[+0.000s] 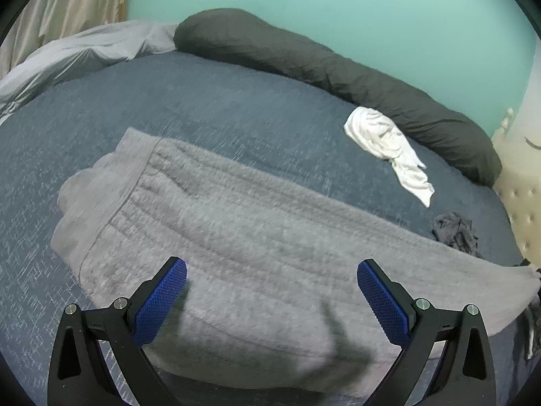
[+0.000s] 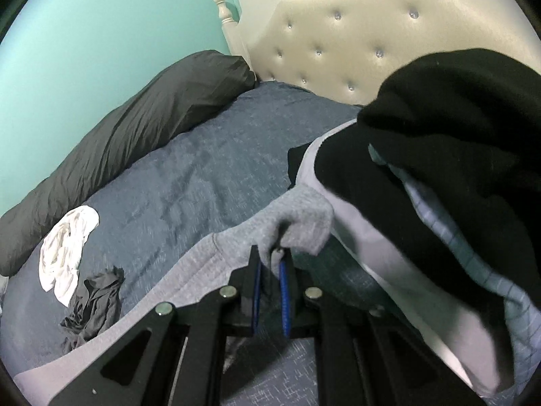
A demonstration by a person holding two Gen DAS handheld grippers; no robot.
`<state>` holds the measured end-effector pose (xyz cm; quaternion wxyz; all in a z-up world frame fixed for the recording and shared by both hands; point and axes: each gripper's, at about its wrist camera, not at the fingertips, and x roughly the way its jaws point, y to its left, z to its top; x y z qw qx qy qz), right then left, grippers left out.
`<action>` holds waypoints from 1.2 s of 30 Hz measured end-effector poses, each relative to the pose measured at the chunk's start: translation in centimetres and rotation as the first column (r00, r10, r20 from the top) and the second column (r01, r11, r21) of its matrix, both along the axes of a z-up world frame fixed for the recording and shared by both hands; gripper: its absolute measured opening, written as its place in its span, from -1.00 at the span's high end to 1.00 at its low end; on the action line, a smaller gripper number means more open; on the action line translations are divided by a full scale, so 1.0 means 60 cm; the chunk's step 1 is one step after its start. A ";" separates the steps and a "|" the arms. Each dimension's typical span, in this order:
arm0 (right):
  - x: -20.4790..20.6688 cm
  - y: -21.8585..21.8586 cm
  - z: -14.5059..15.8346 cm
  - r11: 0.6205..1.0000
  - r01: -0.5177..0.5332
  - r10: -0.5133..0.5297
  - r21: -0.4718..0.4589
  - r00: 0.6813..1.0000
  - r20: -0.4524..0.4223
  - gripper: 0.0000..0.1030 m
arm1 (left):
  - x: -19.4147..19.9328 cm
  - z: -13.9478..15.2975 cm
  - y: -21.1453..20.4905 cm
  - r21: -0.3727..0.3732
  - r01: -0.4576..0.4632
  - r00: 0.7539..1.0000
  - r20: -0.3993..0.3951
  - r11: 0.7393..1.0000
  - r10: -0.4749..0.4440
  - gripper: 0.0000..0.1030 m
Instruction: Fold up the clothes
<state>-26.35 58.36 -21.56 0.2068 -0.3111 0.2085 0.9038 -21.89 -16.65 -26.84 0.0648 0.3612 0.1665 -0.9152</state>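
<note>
Blue bed (image 1: 236,108); right claw (image 2: 270,270) clamps grey garment (image 2: 297,223).

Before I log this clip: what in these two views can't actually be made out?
- Grey garment: type unclear; motion blur in left wrist view, near edge cut off by the frame.
- Corner pinched in right claw: hidden between the pads.
- Dark crumpled item: too bunched to identify.
- Black pile: cut off by the right edge; it hides the bedding behind.
</note>
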 end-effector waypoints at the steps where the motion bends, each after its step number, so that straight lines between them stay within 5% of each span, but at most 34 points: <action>1: -0.001 0.001 0.003 1.000 0.004 -0.004 -0.001 1.000 0.001 0.83 | 0.001 -0.002 -0.004 0.001 -0.001 1.000 0.005 1.000 0.001 -1.00; 27: 0.038 0.030 0.204 0.990 0.086 -0.080 0.112 0.995 -0.062 0.83 | 0.035 -0.010 -0.074 0.026 -0.060 0.998 0.024 0.998 0.060 -1.00; 36: 0.014 -0.092 0.235 0.988 -0.074 0.083 0.135 0.995 -0.061 0.83 | 0.049 0.001 -0.090 0.023 -0.080 0.997 0.005 0.997 0.080 -1.00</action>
